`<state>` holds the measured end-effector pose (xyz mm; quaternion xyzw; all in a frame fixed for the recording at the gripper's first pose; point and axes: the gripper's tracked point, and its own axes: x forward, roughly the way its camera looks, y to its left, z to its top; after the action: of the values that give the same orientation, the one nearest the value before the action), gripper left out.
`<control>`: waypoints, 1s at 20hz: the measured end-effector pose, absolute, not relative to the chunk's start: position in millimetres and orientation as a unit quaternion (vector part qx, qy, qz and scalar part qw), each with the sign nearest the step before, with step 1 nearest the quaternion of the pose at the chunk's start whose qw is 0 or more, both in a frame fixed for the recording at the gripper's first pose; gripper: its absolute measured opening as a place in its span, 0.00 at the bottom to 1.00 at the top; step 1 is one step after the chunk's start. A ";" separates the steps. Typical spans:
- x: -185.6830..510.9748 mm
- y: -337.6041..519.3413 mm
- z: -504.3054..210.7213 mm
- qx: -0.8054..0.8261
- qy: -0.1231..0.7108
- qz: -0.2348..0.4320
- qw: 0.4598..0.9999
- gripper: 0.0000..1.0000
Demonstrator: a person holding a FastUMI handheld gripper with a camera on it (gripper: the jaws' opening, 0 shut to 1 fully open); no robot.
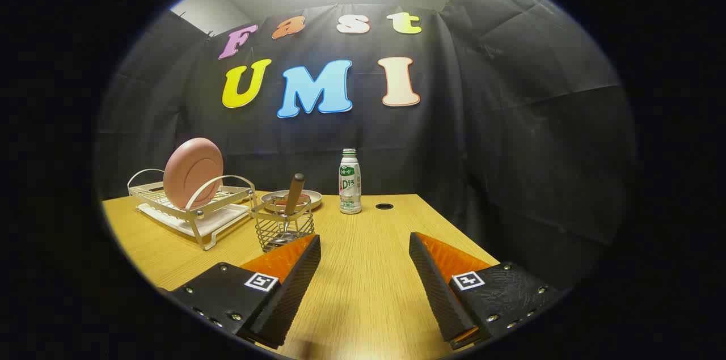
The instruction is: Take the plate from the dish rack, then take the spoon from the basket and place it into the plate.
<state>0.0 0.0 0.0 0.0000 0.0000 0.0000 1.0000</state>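
1. On the wooden table (363,269), I hold the gripper (364,241) low over the surface with its fingers spread wide and nothing between them; only bare tabletop lies in the gap.
2. Progress, as I judge it: nothing is done yet. The pink plate (193,172) stands on edge, leaning in the wire dish rack (193,210), beyond and to the left of the fingers.
3. Second item: the spoon (294,194), of which I see mainly a wooden handle, stands upright in the wire basket (282,229), just ahead of the left finger and just beside the rack's near corner.
4. Remaining steps: lift the plate out, set it down, then draw the spoon from the basket and lay it in the plate.
5. Surroundings: a shallow dish (289,199) lies behind the basket, partly hidden by it; a small drink bottle (350,181) stands further back, near a round cable hole (384,206) in the table.
6. Obstruction: I judge the basket the chief hazard, since it sits close to the rack on the approach to the plate.
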 end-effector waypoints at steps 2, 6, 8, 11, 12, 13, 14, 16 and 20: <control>-1.2 0.7 -0.6 -0.001 -0.001 0.001 1.000 0.96; 25.4 -0.7 0.0 0.002 0.005 0.000 1.000 0.95; 47.3 -4.4 3.4 0.011 0.005 -0.004 1.000 0.96; 75.3 -14.9 24.0 0.024 -0.007 -0.019 1.000 0.95; 80.4 -18.4 31.6 0.013 -0.014 -0.023 1.000 0.95; 82.3 -21.1 44.6 0.002 -0.019 -0.025 1.000 0.96; 79.9 -19.8 58.0 0.001 -0.020 -0.023 1.000 0.96; 68.2 -21.0 88.9 0.002 -0.022 -0.032 0.999 0.95; 35.8 -3.0 147.9 0.010 -0.020 -0.047 0.999 0.95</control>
<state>35.8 -3.0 147.9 0.0102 -0.0203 -0.0472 0.9986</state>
